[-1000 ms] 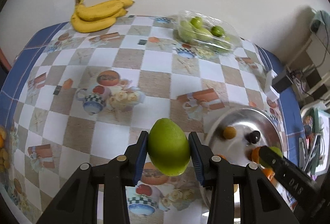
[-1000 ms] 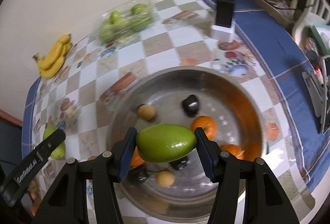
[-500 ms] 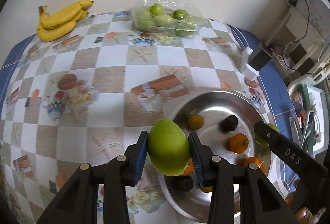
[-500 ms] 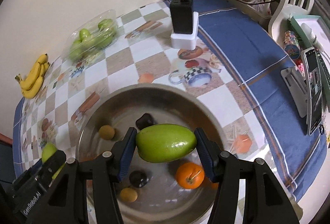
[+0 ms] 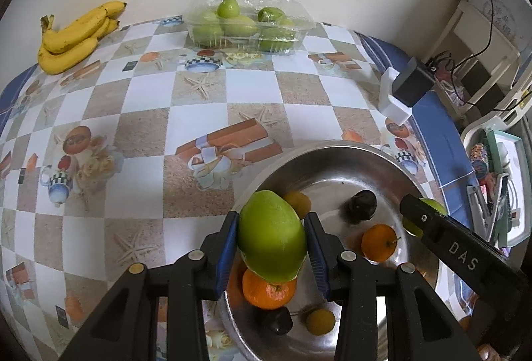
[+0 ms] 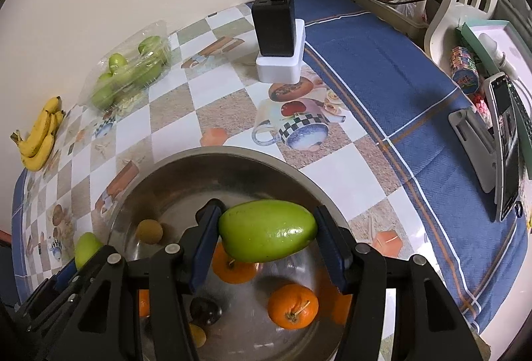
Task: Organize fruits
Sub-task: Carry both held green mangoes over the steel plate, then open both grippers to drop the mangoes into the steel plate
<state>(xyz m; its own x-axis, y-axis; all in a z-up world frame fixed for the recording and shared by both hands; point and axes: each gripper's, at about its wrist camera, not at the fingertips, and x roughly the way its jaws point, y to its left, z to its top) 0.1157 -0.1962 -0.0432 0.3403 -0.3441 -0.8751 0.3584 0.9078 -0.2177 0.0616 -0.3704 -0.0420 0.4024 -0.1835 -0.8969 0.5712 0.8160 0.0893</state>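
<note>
Two green mangoes are held, one in each tool. The left tool [image 5: 272,253] is clamped on an upright mango [image 5: 272,238], its blue pads pressed against both sides, over the near left rim of the steel bowl [image 5: 332,151]. The right tool [image 6: 266,244] is clamped on a second mango [image 6: 267,234], gripped lengthwise and lying level over the bowl's middle.

Directly beneath the left tool an orange [image 5: 268,291] is seen, with a dark plum [image 5: 277,321] and a small yellow-brown fruit [image 5: 320,322] just beside it. Ahead of the tool, another small yellow-brown fruit [image 5: 298,204], a second plum [image 5: 362,204] and a second orange [image 5: 379,243] lie inside the bowl, apart from one another.

Beyond the bowl, the checked cloth of the desk [image 5: 149,94] is spread. Ahead and to the right of the left tool, a black charger [image 5: 412,85] is stood on a white block [image 5: 392,101]. At the far edge, against the wall, a clear plastic box of green fruit [image 5: 246,25] is set straight ahead, and a bunch of bananas [image 5: 73,38] lies far to the left.
</note>
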